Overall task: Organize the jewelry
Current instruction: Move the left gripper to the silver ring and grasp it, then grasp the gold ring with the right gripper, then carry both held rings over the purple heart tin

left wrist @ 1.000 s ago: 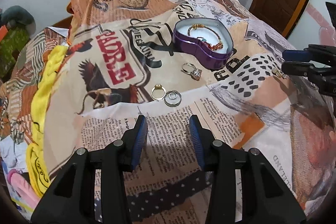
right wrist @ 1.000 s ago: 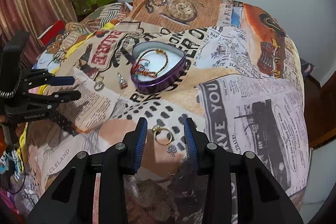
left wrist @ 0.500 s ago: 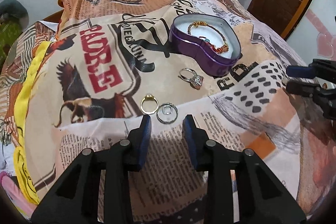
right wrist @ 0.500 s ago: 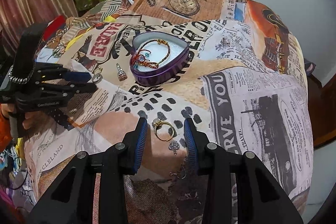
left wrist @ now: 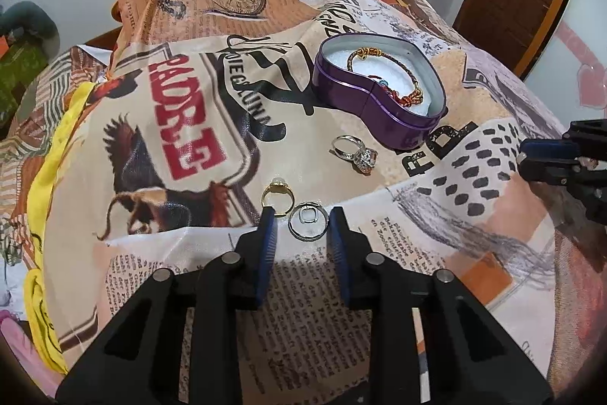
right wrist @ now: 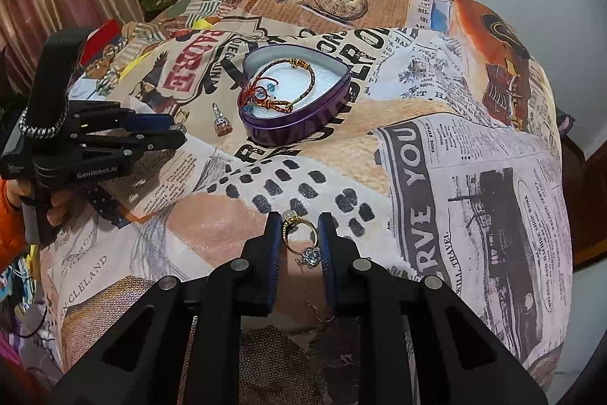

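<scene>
Five rings lie loose or gripped on the printed cloth [left wrist: 182, 109], and one heart-shaped purple tin [left wrist: 379, 90] sits open near its middle with one braided bracelet [left wrist: 383, 78] inside on white foam.

By the left gripper [left wrist: 303, 226], three rings show: a gold ring [left wrist: 277, 196] touching the left finger's tip, a silver band [left wrist: 306, 226] lying flat between the jaws, and a stone ring [left wrist: 356, 152] farther on, just short of the tin. The left jaws have just been closing; the pads stand a little off the silver band on each side, so they are still open around it.

The right gripper [right wrist: 299, 234] has one gold ring [right wrist: 297, 230] between its jaws, which have just been closing and now press on it from both sides. One small blue charm [right wrist: 310, 255] lies just under that ring, beside the right pad.

In the right wrist view, one person's hand [right wrist: 57, 211] holds the left gripper's handle, with an orange sleeve [right wrist: 9, 215] at the edge.
</scene>
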Motion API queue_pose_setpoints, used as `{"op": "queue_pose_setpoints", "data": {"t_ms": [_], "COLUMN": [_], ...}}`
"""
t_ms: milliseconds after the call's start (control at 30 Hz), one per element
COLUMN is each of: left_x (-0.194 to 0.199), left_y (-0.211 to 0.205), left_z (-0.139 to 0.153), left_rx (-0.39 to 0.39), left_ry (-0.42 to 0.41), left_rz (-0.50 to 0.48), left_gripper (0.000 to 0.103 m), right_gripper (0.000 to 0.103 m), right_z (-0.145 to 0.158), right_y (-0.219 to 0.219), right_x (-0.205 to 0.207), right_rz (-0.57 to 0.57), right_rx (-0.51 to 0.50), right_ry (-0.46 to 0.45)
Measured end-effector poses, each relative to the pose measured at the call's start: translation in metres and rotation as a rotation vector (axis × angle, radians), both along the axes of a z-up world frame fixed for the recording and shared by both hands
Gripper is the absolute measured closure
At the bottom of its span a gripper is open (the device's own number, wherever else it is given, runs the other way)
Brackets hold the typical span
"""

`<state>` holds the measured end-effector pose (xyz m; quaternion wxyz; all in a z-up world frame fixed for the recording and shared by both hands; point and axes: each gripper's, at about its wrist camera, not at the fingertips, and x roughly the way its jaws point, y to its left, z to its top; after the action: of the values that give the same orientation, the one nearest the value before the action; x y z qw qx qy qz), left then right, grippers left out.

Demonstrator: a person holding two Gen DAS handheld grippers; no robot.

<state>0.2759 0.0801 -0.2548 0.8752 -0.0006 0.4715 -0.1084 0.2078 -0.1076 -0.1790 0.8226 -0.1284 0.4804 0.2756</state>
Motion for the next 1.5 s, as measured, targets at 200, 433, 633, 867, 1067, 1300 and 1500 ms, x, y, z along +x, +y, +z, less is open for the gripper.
{"op": "queue_pose_setpoints", "data": {"t_ms": [200,433,633,867,1067,1300,1500], "left_x": [-0.004,-0.018,-0.031,-0.046,-0.052,-0.053,-0.049], "left_y": [-0.002,-0.004,-0.007,-0.012,-0.015,-0.015,-0.017], "left_z": [0.001,0.014,0.033,0.045,0.047,0.049,0.058], "left_rx": [0.014,0.011,0.007,-0.004,-0.004,-0.011,-0.027], "left_ry": [-0.011,-0.048,-0.097,-0.128,-0.130,-0.130,-0.147], "left_rz": [-0.010,-0.019,-0.031,-0.039,-0.036,-0.026,-0.001], "left_gripper": [0.082,0.082,0.082,0.082,0.082,0.082,0.082], "right_gripper": [0.090,0.095,0.095,0.071,0.071,0.080,0.080], "right_z": [0.001,0.001,0.010,0.010,-0.001,-0.006,0.004], "right_y": [-0.003,-0.006,-0.003,0.003,-0.007,-0.007,-0.010], "right_x": [-0.001,0.002,-0.006,-0.010,0.009,0.010,0.008], "right_rz": [-0.004,-0.014,0.003,0.019,-0.014,-0.014,-0.022], "right_rx": [0.018,0.049,0.036,-0.045,-0.003,0.021,0.034], "right_ry": [-0.006,0.006,-0.054,-0.084,0.000,0.018,-0.014]}}
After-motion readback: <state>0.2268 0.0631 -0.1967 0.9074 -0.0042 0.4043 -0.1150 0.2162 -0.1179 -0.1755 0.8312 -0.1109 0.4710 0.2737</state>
